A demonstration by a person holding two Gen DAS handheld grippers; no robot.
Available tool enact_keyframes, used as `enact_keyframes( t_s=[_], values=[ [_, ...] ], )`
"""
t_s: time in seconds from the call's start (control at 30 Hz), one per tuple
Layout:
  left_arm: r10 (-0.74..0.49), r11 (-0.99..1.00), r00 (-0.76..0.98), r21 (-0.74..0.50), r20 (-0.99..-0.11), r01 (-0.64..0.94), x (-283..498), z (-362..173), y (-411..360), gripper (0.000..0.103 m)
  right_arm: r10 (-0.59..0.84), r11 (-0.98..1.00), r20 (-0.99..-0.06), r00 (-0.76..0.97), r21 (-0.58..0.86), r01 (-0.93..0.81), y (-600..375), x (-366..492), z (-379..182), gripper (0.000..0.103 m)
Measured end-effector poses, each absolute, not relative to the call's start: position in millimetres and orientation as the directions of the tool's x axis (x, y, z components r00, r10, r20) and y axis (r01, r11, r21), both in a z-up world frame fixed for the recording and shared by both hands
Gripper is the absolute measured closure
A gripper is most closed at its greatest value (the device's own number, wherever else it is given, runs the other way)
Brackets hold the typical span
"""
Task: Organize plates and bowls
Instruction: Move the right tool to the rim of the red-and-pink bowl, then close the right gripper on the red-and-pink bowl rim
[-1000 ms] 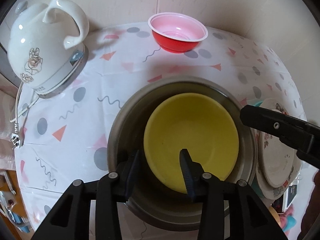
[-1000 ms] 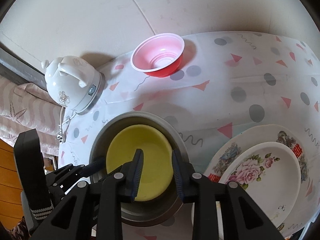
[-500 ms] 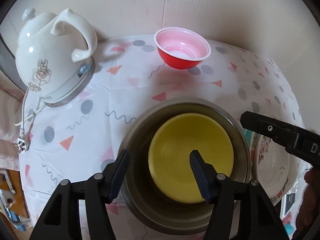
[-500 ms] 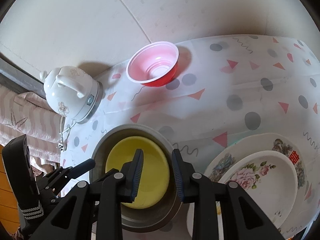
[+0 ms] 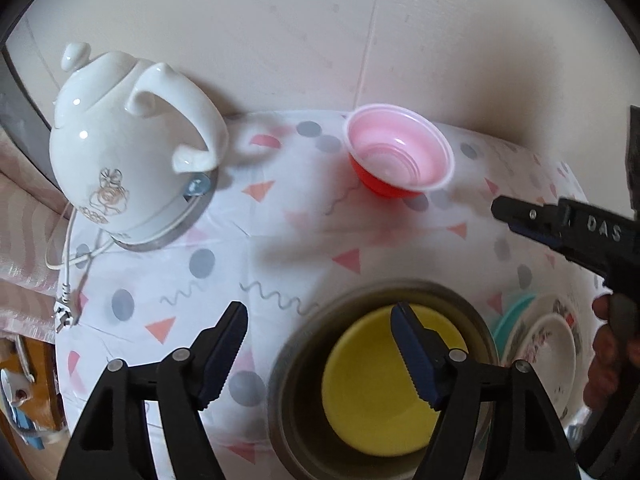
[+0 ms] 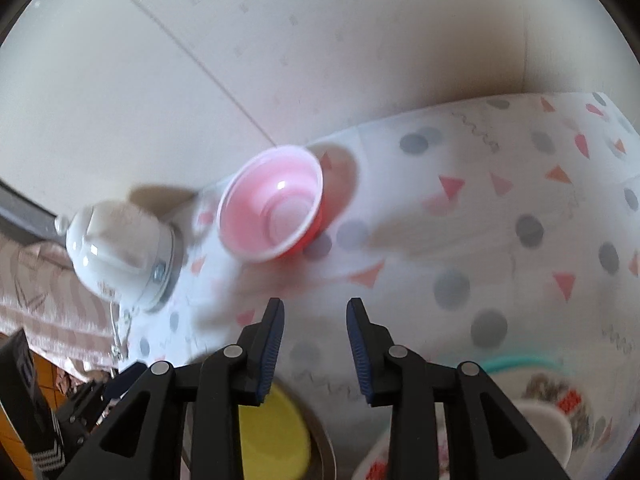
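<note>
My left claw (image 5: 318,346) is opening wide, gripping nothing; its finger is hiding part of the yellow bowl (image 5: 384,392), sitting inside the steel pot (image 5: 296,360). My right claw (image 6: 315,340) is parting slightly, empty; the floral plates (image 6: 560,408) are blurring, cut off at the edge.

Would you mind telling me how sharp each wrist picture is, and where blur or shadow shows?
Left wrist view: fairly sharp on the white ceramic kettle; the yellow bowl inside the grey metal pot is soft; a dark shadow falls on the wall, upper right. Right wrist view: motion blur smears the red plastic bowl with pink inside and the flowered plates, and fisheye bending curves the table edge.
</note>
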State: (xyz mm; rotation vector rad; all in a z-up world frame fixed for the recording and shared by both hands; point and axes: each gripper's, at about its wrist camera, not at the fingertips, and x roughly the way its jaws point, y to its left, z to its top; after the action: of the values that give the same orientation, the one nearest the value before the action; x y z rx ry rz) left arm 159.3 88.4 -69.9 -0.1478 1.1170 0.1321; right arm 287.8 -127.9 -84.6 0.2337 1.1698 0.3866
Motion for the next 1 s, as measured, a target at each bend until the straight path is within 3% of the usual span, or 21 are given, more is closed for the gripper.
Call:
enact_keyframes(
  t_s=[0.53, 0.6, 0.77, 1.0],
  values=[
    [0.081, 0.97, 0.415, -0.024, -0.906, -0.241, 191.8, -66.6, 101.0, 0.027, 0.458, 0.889, -0.85, 0.261, 0.442, -0.121, -99.5, 364.0, -132.3, 0.07],
    [0.086, 0.971, 0.41, -0.016, -0.908, -0.24, 196.6, -67.7, 101.2, 0.027, 0.468, 0.884, -0.847, 0.252, 0.451, -0.127, -99.4, 364.8, -136.9, 0.081],
    [0.071, 0.97, 0.404, -0.032, -0.912, -0.242, 210.1, -72.6, 100.9, 0.027, 0.476, 0.88, -0.848, 0.234, 0.455, -0.139, -105.4, 358.9, -143.7, 0.09],
    [0.026, 0.978, 0.414, -0.062, -0.91, -0.198, 237.4, -76.3, 82.4, 0.027, 0.48, 0.877, -0.85, 0.218, 0.463, -0.127, -120.5, 347.8, -148.9, 0.091]
  ],
)
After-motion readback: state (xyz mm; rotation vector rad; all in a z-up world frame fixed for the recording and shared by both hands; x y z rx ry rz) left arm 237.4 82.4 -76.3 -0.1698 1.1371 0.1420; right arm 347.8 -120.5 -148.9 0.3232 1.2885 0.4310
